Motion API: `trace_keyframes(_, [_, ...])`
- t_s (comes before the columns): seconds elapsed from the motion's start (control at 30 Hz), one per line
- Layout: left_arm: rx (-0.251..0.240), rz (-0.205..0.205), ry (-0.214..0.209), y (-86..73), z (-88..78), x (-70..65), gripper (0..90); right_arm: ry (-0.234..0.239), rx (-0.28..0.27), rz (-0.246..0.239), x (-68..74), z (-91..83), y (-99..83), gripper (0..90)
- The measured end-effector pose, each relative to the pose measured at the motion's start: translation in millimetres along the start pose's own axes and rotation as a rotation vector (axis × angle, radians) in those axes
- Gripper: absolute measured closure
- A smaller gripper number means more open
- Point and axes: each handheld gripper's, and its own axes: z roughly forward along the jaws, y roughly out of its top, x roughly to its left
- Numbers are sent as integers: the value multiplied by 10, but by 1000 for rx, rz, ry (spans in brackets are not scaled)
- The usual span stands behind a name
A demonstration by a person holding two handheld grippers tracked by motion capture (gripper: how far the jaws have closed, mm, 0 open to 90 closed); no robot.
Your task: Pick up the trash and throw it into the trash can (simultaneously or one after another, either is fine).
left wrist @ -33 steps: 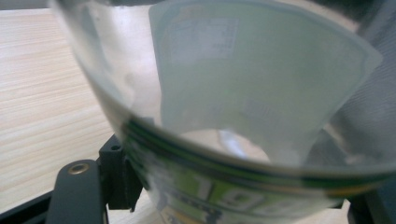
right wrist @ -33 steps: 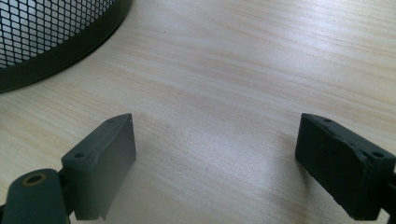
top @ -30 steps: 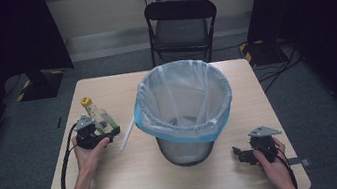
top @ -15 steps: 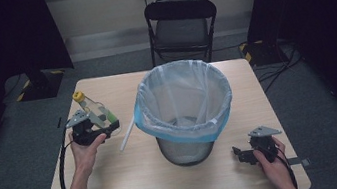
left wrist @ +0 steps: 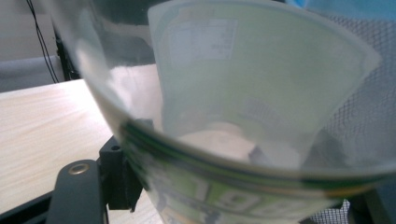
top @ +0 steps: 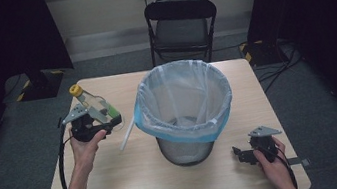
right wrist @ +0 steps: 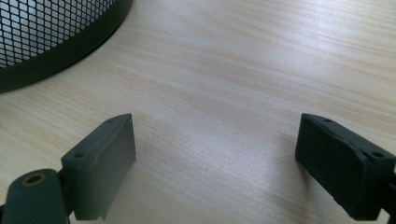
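The left hand-held gripper [top: 102, 120] clamps the clear bottle [top: 93, 103], seemingly tilted, yellow cap away, left of the bin [top: 184, 110].

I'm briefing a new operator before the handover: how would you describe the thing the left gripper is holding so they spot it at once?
Start at the mesh bin with the blue liner, mid-table, and look to its left. The left gripper holds a clear plastic bottle tilted above the table. Its yellow cap and green label set it apart from the white straw lying beside it.
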Motion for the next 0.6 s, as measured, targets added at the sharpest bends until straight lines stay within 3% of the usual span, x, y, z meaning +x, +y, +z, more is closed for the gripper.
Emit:
trace_keyframes(0.3, [-62,-9,-39,254,-138,-143,277,1,1,0,-1,-1,0,112])
trace_keyframes(0.43, [-98,9,-46,385,-214,-220,276,-1,0,0,0,0,0,112])
trace_keyframes(0.6, [-104,23,-51,470,-211,-245,277,-1,0,-1,0,0,0,112])
